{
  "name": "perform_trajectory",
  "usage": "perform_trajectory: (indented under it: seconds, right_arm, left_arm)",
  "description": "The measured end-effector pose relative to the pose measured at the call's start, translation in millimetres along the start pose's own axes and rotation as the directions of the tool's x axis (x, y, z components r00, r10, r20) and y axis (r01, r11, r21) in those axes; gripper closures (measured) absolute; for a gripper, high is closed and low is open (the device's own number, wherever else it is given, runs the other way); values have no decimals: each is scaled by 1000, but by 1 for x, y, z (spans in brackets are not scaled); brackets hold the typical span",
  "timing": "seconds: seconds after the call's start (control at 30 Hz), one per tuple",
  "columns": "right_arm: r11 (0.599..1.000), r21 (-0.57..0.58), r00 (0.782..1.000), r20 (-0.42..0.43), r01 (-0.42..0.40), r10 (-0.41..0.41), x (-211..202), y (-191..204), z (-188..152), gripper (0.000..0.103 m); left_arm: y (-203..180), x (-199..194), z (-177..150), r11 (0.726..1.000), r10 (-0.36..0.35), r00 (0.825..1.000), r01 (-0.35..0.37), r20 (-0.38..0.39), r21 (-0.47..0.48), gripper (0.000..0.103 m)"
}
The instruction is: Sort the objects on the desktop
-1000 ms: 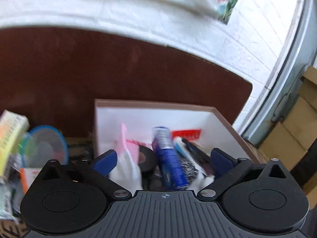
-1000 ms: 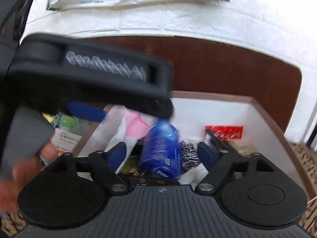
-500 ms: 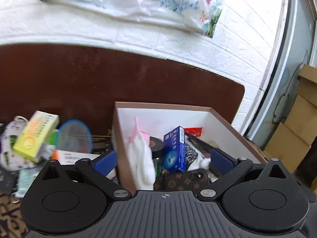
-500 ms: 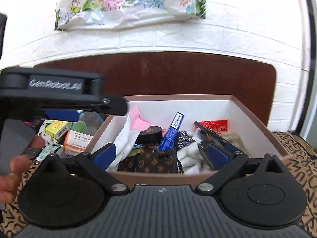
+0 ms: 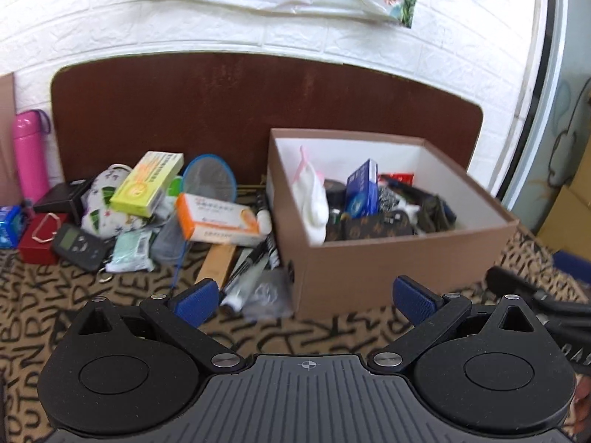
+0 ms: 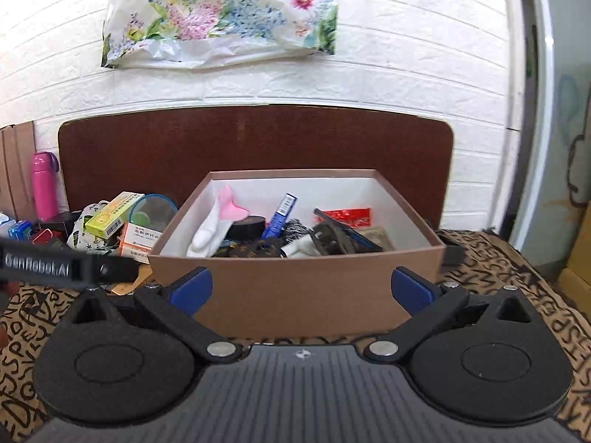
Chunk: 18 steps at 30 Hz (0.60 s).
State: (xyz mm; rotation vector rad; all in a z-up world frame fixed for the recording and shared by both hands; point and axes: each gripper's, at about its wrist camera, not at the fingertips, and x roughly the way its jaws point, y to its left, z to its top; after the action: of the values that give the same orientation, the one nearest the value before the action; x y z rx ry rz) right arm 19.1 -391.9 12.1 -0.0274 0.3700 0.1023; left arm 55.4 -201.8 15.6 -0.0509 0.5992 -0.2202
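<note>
Holding both grippers, left (image 5: 303, 297) and right (image 6: 301, 288), apart and empty; orange carton (image 5: 218, 217) beside box (image 5: 369, 269) looked light, stiff — I'd pinch its long sides.

— What do the grippers look like?
— The left gripper (image 5: 304, 301) and right gripper (image 6: 301, 289) have blue pads, black linkages, silver screws and ribbed grey housings.
— Markings?
— White "GenRobot.AI" lettering.
</note>
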Motion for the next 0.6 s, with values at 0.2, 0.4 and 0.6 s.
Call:
perform_trajectory:
  seconds: [0.2,0.4,0.6]
  right_arm:
    - [1000,3,1000,2,12,-12,-18,-6,-10,1]
    - [999,22,999,-1,33,-33,-27,-12,-17,1]
    - [999,25,999,-6,45,-45,-29,-15,-20,1]
  left_arm:
    - [-12,-15,-13,999,1,1000,-1,-8,53,0]
    - [-22,-18,-17,997,-11,999,13,-31,82,0]
    - [-26,-13,-22,996,-34,997,40,-76,77,0]
